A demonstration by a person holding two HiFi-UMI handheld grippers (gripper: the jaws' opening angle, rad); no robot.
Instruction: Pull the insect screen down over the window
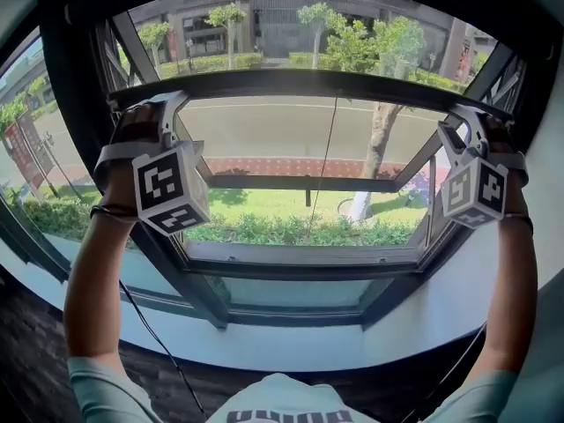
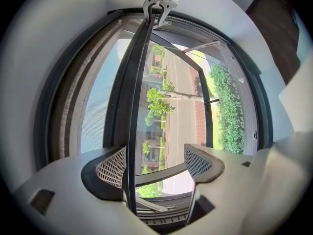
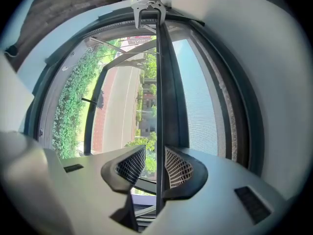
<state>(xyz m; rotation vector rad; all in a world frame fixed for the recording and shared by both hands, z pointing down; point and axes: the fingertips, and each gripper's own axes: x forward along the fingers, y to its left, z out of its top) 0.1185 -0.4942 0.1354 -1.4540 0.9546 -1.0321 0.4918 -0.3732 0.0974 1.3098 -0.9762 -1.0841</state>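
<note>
The insect screen's dark bottom bar (image 1: 308, 82) runs level across the upper part of the window. My left gripper (image 1: 172, 104) is hooked on its left end and my right gripper (image 1: 467, 117) on its right end. In the left gripper view the left gripper (image 2: 155, 163) stands wide open; the bar (image 2: 131, 131) lies against one pad (image 2: 111, 166), far from the other. In the right gripper view the right gripper (image 3: 154, 166) stands narrower around the bar (image 3: 158, 106), which sits close to one pad (image 3: 177, 168) with a slim gap at the other. Grey mesh (image 3: 200, 111) shows above the bar.
Beyond the screen an outward-opening sash (image 1: 300, 183) stands open over a lawn, a hedge and a road. A white curved sill (image 1: 352, 346) lies below the window frame. A thin cable (image 1: 150, 342) hangs from my left arm.
</note>
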